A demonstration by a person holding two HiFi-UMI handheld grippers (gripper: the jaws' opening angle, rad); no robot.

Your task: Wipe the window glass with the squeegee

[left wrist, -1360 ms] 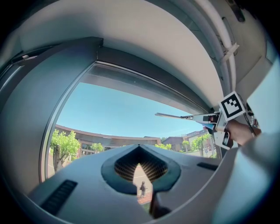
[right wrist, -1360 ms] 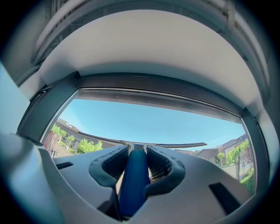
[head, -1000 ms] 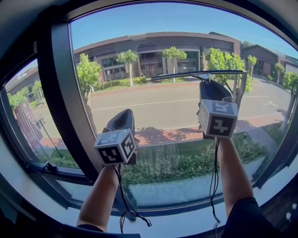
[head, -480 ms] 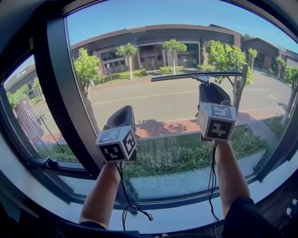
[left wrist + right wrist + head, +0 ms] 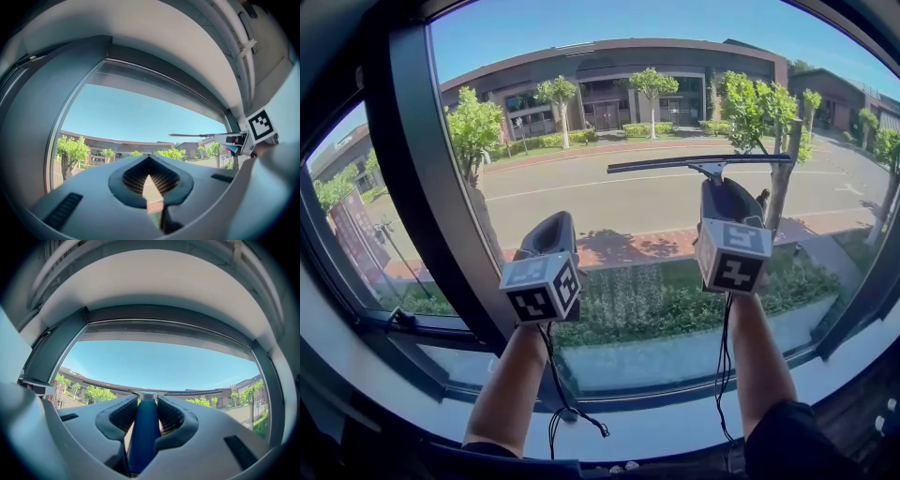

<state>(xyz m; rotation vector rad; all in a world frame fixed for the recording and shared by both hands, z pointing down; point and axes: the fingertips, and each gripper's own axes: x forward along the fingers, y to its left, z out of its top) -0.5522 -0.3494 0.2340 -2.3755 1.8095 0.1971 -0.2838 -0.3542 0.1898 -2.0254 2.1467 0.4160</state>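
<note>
The squeegee's long black blade [image 5: 698, 163] lies level against the window glass [image 5: 628, 84], right of centre. In the right gripper view its blue handle [image 5: 144, 427] runs between the jaws and the blade [image 5: 187, 393] spans above them. My right gripper [image 5: 714, 187] is shut on that handle, directly below the blade. My left gripper [image 5: 557, 221] is held up lower and to the left, near the glass, shut with nothing in it [image 5: 149, 164]. The left gripper view shows the squeegee [image 5: 197, 135] and the right gripper [image 5: 234, 140] off to its right.
A thick dark mullion [image 5: 441, 187] divides the glass just left of my left gripper. A smaller pane with a latch [image 5: 398, 319] lies beyond it. The pale sill [image 5: 675, 431] runs under the window. Cables [image 5: 558, 394] hang from both grippers.
The right gripper has drawn the squeegee blade a little way down the glass. The left gripper has stayed almost where it was.
</note>
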